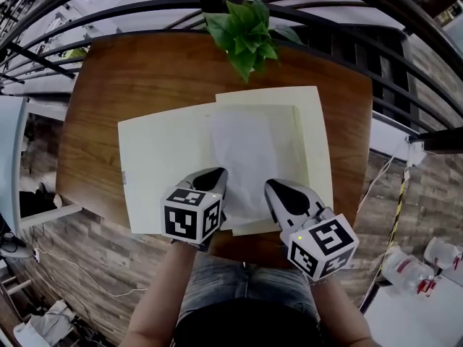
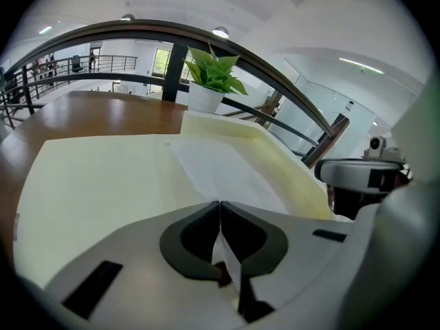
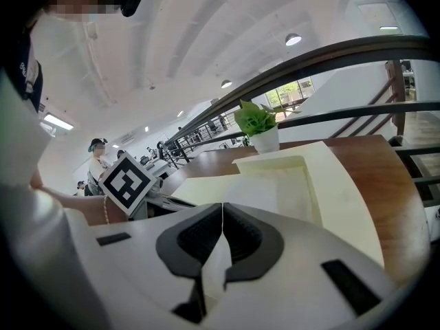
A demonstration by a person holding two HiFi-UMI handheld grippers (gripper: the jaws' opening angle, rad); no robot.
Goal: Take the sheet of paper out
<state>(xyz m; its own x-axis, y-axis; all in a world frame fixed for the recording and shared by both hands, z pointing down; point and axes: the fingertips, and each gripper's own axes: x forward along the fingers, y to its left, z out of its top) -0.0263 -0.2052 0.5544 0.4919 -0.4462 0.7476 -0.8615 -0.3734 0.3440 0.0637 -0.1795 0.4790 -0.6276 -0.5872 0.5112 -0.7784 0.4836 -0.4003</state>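
A white sheet of paper (image 1: 242, 150) lies on an open cream folder (image 1: 159, 165) on the wooden table (image 1: 130, 78). My left gripper (image 1: 217, 178) is shut on the sheet's near edge at the left. My right gripper (image 1: 272, 188) is shut on the same edge at the right. In the left gripper view the jaws (image 2: 220, 206) meet with the paper (image 2: 227, 170) pinched between them. The right gripper view shows the same: the jaws (image 3: 223, 210) are closed with a strip of the paper (image 3: 254, 194) running down between them. The folder's right flap (image 3: 330, 184) rises beyond.
A potted green plant (image 1: 242, 31) stands at the table's far edge, just behind the folder. A dark metal railing (image 1: 340, 27) curves round the table's far side. The table's near edge lies right under both grippers. People stand in the distance (image 3: 96, 157).
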